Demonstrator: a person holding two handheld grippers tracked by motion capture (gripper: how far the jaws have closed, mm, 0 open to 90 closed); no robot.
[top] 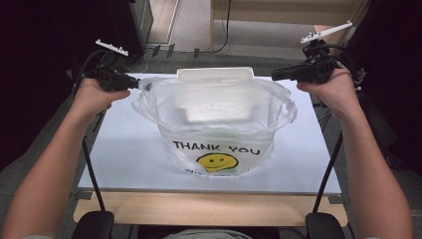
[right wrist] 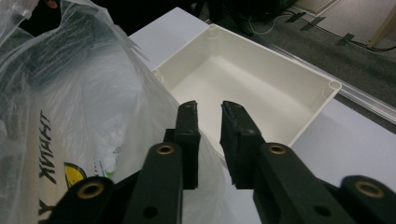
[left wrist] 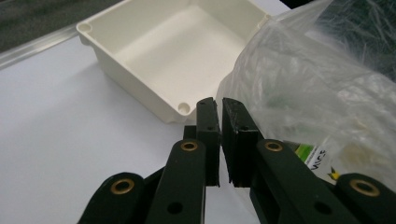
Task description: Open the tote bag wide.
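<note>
- There is one plastic bag (top: 219,124), one white box (top: 215,74) and two grippers.
- The bag stands on the middle of the white table (top: 124,159), its mouth stretched wide between the grippers, with a pale container inside.
- The left gripper (top: 135,82) has its jaws almost closed, pinching the bag's left rim.
- The right gripper (top: 274,75) has nearly closed jaws; whether they pinch the right rim I cannot tell.
- The empty white box lies just behind the bag.

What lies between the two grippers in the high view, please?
The clear plastic bag spans the gap between the left gripper and the right gripper, each at one edge, with the white tray behind it.
</note>
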